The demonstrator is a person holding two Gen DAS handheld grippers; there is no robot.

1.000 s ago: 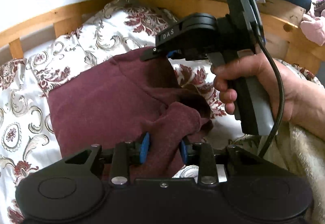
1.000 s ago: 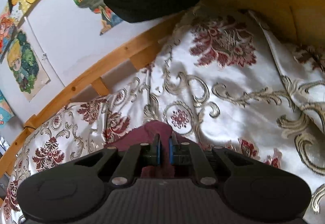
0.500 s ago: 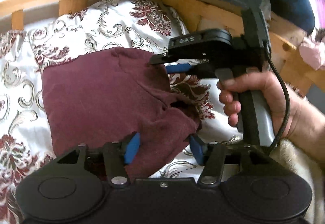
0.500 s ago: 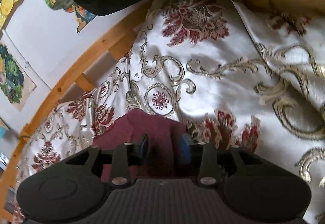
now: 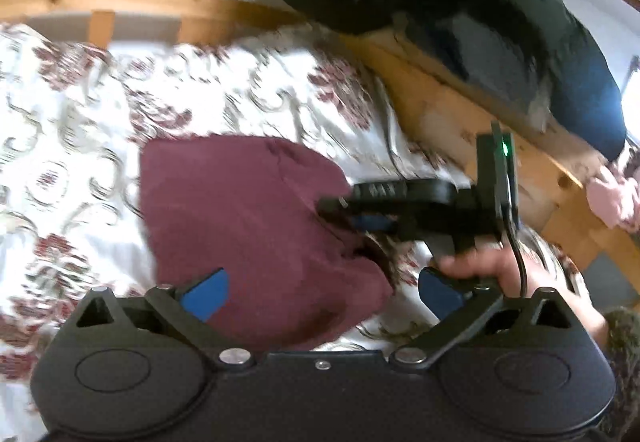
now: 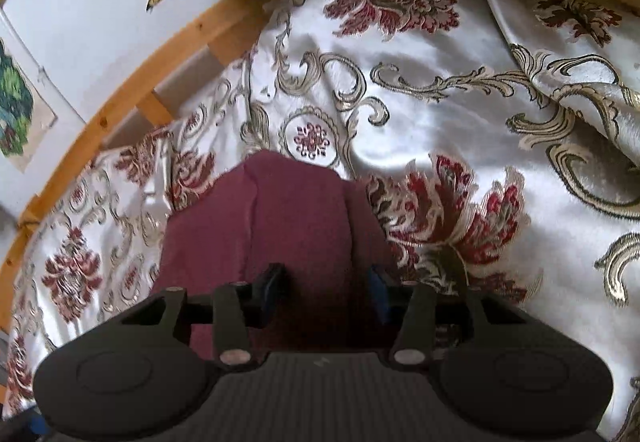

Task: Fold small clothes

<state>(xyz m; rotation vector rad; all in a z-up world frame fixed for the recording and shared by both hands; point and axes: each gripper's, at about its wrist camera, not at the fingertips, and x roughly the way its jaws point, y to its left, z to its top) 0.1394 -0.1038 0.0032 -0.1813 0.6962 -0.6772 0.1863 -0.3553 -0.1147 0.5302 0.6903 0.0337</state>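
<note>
Satin bedspread [image 6: 420, 129], floral, covered the bed and carried everything. Maroon garment [image 5: 248, 226] lay on it as a compact folded bundle; the fold looked done, perhaps one tidy-up left. Left gripper [image 5: 320, 292], fingers wide apart, hovered over the garment's near edge. Right gripper [image 6: 324, 288], fingers apart, empty, above its far corner.

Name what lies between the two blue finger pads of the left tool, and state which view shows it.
The maroon garment lies between the open left tool's pads, on the patterned bedspread; the left wrist view shows it.
</note>
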